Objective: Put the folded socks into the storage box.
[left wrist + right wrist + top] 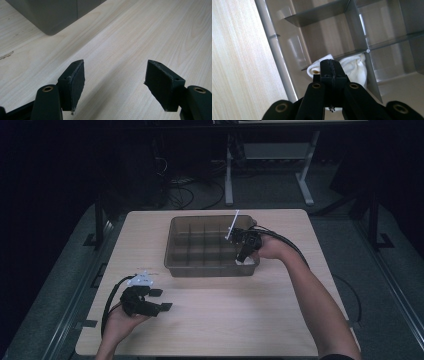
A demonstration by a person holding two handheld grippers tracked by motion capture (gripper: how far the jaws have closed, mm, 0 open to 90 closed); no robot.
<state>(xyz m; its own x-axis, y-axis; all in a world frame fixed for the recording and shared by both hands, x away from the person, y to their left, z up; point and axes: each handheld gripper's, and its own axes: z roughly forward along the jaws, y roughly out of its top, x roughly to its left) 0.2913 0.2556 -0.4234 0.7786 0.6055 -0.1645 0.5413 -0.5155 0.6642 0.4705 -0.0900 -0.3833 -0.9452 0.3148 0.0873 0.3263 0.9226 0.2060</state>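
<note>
1. We see a white rolled cloth (353, 68), soft and ribbed, in the corner compartment of the grey divider bin (172, 252), lower right of the bin in the high view.
2. Right gripper (332, 68) jaws pressed together just in front of the cloth; whether they pinch it we cannot tell.
3. Left gripper (115, 83) jaws wide apart, holding nothing, over the wooden table (130, 32).

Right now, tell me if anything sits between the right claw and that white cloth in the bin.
Nothing visible does. The right claw, jaws shut, is down in the corner compartment of the divided bin, right at the white cloth. The dividers stand beside it, not across.
</note>
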